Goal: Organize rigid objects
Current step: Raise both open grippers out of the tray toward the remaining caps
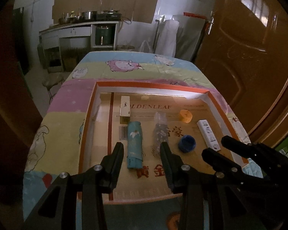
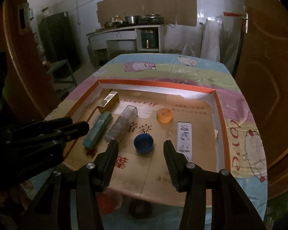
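Six small items lay in the shallow cardboard tray: a gold box, a teal box, a clear box, a white box, an orange cap and a blue cap. The left gripper hung with fingers apart over the teal box; the right gripper stood likewise spread before the blue cap. All looked light and stiff. The clear box, possibly thin plastic in the dim light, seemed slippery; long boxes were best pinched across their narrow sides mid-length, caps across the rim.
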Demonstrator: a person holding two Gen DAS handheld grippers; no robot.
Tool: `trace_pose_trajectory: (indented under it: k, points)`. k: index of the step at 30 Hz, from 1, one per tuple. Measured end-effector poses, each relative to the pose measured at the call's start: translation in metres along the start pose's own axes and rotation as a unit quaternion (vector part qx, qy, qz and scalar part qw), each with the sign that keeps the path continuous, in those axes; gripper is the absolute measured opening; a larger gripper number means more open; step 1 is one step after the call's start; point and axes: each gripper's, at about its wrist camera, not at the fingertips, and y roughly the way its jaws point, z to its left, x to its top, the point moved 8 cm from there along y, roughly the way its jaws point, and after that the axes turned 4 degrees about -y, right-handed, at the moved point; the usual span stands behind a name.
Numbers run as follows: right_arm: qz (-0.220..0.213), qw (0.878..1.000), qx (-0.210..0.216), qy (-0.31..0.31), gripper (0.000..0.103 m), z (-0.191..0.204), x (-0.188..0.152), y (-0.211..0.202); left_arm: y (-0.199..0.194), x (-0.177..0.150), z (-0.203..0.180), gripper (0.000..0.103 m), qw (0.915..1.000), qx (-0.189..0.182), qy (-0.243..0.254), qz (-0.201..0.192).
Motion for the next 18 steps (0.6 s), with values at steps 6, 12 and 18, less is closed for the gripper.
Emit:
trace_pose_trajectory:
  k: [6,12,18]
  points:
    - [-0.009,1.0,-0.004,0.008,0.05,0.0,-0.007,-0.023,-0.015,-0.008,-0.004,0.039,1.0,-0.001,0.002,-0.006]
    - [-0.013,1.0,-0.007,0.017,0.05,-0.003,-0.017,-0.041,-0.029,-0.016,-0.008,0.039,0.9999,-0.004,0.005,-0.012]
    - [-0.011,1.0,-0.008,0.028,0.051,-0.005,-0.035,-0.056,-0.042,-0.029,-0.011,0.039,0.9997,-0.015,0.009,-0.015]
